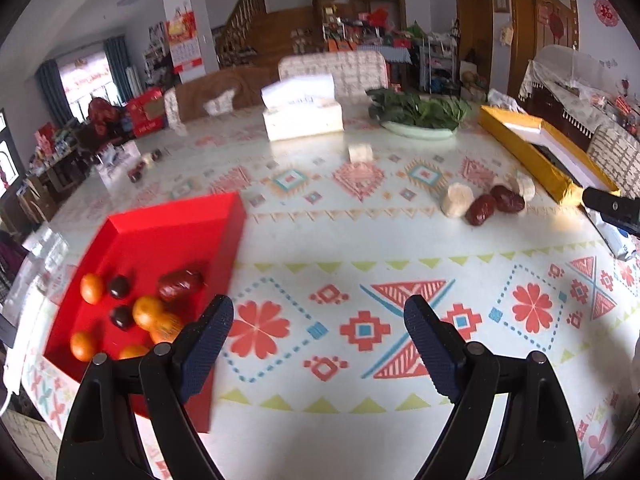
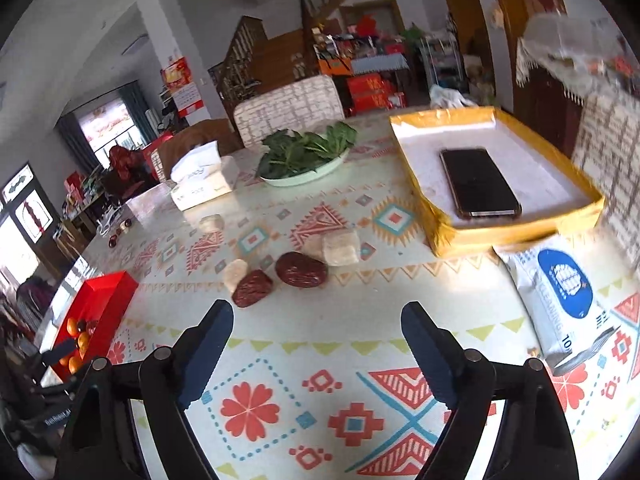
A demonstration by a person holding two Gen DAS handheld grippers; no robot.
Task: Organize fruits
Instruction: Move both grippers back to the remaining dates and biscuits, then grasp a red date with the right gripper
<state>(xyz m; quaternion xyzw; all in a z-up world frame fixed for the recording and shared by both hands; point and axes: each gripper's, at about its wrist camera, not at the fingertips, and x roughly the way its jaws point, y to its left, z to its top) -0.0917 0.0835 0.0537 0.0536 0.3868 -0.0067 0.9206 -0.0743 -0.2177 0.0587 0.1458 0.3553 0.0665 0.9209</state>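
- The left gripper (image 1: 318,344) hangs over bare patterned tablecloth (image 1: 360,248), jaws spread wide with nothing between them, just beside the red tray (image 1: 160,232).
- That tray holds small oranges (image 1: 146,312), dark round fruits (image 1: 119,286) and one red date (image 1: 180,283).
- The right gripper (image 2: 316,346) is likewise released and empty, aimed toward two loose red dates (image 2: 301,269) lying beside pale wrapped sweets (image 2: 340,247).
- Risk: the dates touch the sweets, so a wide closing grip may catch a sweet too or nudge a date away.
- Risk: the yellow box (image 2: 460,236) holding a phone (image 2: 478,182) and the wipes packet (image 2: 560,284) sit near; a careless sweep could knock them.
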